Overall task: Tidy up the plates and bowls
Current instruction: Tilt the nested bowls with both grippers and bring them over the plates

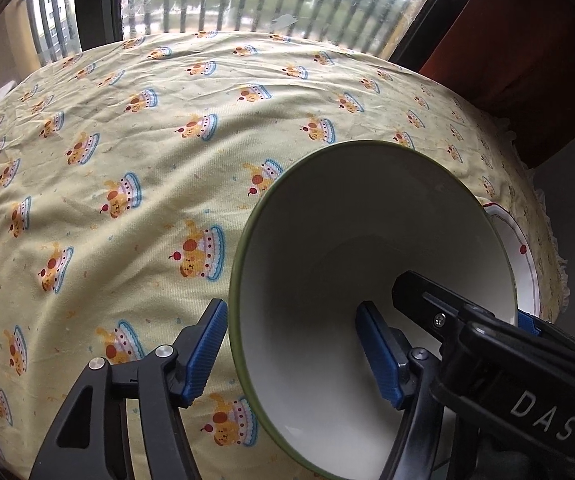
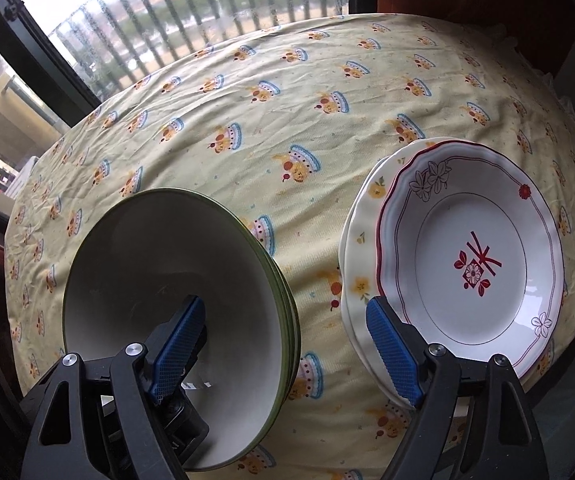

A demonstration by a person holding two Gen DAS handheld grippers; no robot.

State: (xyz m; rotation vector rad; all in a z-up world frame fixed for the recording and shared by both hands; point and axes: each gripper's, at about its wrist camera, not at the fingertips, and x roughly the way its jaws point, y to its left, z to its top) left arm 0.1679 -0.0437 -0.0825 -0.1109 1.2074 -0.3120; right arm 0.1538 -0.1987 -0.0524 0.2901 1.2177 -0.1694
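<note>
On the cake-print tablecloth (image 2: 247,128), the green-rimmed bowl stack (image 2: 175,320) is seen at the left. The left gripper (image 1: 291,348) is spread, its fingers straddling the bowl's wall. The right gripper (image 2: 283,348) is held agape between the stacks, gripping nothing. The stacked plates (image 2: 471,264) lie at the right, the red-patterned plate uppermost.

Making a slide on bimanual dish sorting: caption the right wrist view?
Open right gripper spans green-rimmed bowls and stacked plates on a cake-print tablecloth.
</note>
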